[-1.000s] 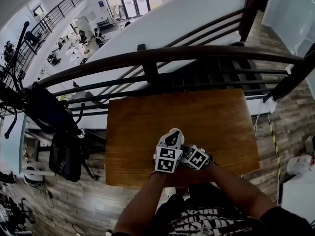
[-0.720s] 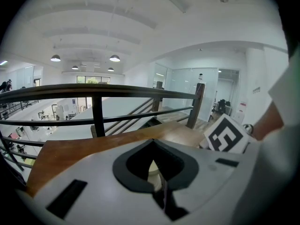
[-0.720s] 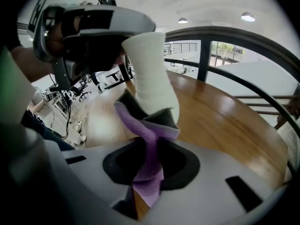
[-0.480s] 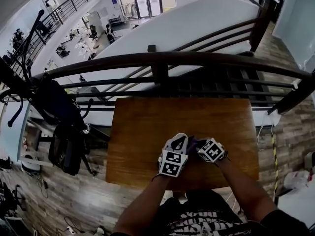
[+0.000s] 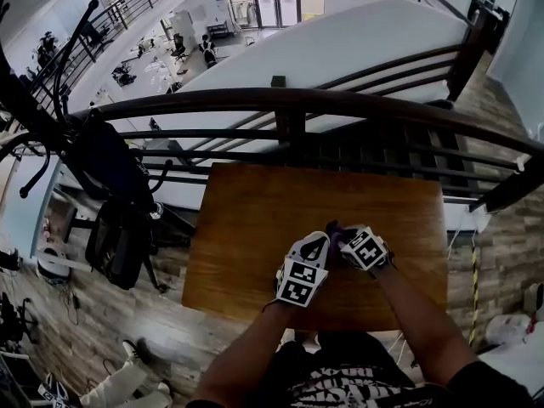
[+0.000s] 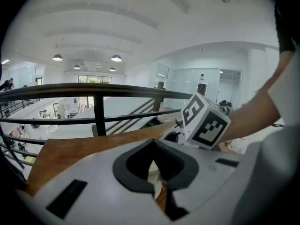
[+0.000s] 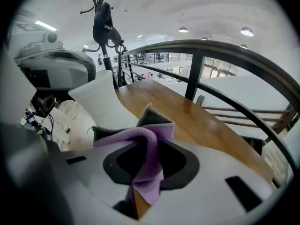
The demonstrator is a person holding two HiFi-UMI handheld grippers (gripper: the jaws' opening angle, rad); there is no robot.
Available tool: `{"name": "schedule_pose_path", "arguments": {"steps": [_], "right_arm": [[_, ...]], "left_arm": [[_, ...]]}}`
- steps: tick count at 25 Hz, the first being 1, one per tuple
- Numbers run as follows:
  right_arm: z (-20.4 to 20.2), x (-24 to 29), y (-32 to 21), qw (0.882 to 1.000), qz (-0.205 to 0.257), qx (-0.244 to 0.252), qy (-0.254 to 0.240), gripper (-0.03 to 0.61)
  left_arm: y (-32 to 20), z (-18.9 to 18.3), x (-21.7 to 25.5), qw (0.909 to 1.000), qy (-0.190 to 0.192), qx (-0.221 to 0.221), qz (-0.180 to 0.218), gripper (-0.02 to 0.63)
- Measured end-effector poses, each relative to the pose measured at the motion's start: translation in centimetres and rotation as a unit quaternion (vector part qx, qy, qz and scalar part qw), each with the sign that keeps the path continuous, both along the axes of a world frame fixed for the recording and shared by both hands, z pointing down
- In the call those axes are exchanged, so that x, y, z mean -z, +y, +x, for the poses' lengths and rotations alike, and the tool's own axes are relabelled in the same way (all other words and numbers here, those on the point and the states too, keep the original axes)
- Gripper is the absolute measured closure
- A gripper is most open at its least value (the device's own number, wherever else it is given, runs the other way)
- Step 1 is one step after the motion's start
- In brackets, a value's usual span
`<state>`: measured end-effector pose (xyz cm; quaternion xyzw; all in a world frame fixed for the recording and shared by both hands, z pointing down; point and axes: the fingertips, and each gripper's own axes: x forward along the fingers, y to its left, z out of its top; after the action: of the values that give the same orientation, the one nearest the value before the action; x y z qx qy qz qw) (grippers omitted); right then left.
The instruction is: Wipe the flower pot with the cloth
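Observation:
On the wooden table (image 5: 255, 219), near its front edge, my two grippers stand side by side. My left gripper (image 5: 303, 270) is shut on a small cream-white thing (image 6: 153, 176), which I take for the flower pot's rim. The pot does not show in the head view. My right gripper (image 5: 364, 249) is shut on the purple cloth (image 7: 151, 170), which bunches up through the jaw opening and droops over the fingertips. A bit of the cloth (image 5: 334, 230) shows between the two grippers. In the left gripper view, the right gripper's marker cube (image 6: 205, 121) is just to the right.
A dark metal railing (image 5: 289, 104) runs along the table's far edge, with a drop to a lower floor behind it. A coat stand with a dark bag (image 5: 106, 172) is left of the table. Wood floor lies at both sides.
My right gripper, with the cloth, has drawn away from the left gripper, to the right and further onto the table. The left gripper has stayed put. The head view has shifted.

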<state>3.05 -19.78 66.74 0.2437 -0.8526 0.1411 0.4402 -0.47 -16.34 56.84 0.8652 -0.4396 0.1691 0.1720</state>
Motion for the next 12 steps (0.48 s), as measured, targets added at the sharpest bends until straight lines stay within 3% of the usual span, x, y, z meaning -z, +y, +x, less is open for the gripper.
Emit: {"name": "schedule_pose_path", "arguments": {"steps": [7,12], "right_arm": [[1.1,-0.4,3.7,0.999,-0.031,0.007,-0.001,0.51],[0.1,-1.0,8.2,0.998,-0.06,0.01,-0.031,0.511]], "left_arm": [[-0.2,0.1,0.1,1.0,-0.007,0.0,-0.003,0.614],[-0.1,-0.1,0.6,0.9999,-0.008,-0.004,-0.004,0.614]]}}
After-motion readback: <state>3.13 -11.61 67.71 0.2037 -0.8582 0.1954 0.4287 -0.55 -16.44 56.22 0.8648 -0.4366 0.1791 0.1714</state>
